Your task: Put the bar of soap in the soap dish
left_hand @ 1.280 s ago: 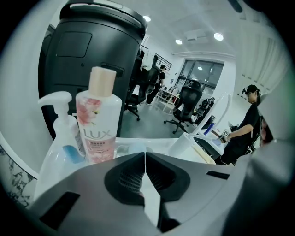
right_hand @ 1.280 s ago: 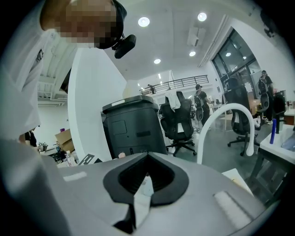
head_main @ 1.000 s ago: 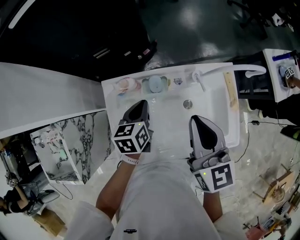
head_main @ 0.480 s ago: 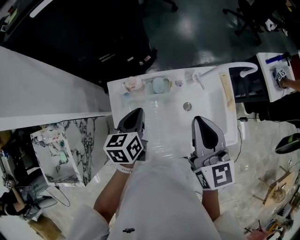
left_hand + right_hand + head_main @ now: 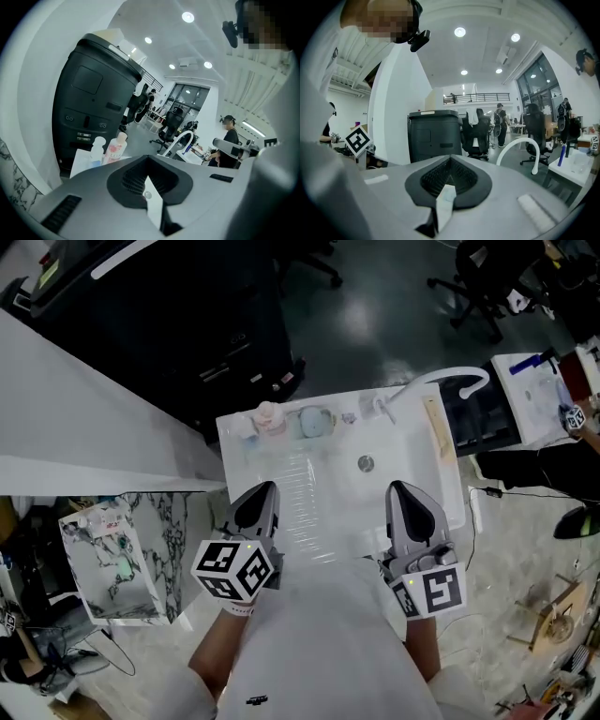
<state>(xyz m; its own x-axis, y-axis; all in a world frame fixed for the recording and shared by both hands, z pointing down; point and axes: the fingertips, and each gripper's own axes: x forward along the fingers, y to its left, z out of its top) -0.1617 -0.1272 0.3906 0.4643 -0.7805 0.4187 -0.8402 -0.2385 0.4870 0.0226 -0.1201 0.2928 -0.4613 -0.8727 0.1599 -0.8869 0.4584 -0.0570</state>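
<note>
The white sink [image 5: 427, 498] lies below me in the head view. On its back ledge sits a pale blue-green soap dish [image 5: 311, 422]; I cannot tell the soap from the dish at this distance. My left gripper [image 5: 258, 500] hovers over the sink's near left corner, jaws shut and empty. My right gripper [image 5: 410, 497] hovers over the near right part, also shut on nothing. In the left gripper view the left gripper [image 5: 149, 174] points across the room, well above the ledge. The right gripper [image 5: 450, 174] likewise looks out level, with its jaws together.
A pink bottle [image 5: 270, 415] and a small white bottle [image 5: 246, 426] stand left of the dish, the faucet [image 5: 384, 409] to its right, the drain [image 5: 366, 463] mid-basin. A black cabinet [image 5: 96, 110] stands behind the sink. A white curved pipe [image 5: 464, 379] and a wooden strip [image 5: 435, 427] lie at the right.
Both grippers have drawn back from the basin toward the near rim and risen. The left one moved more, shifting left. Both stayed shut.
</note>
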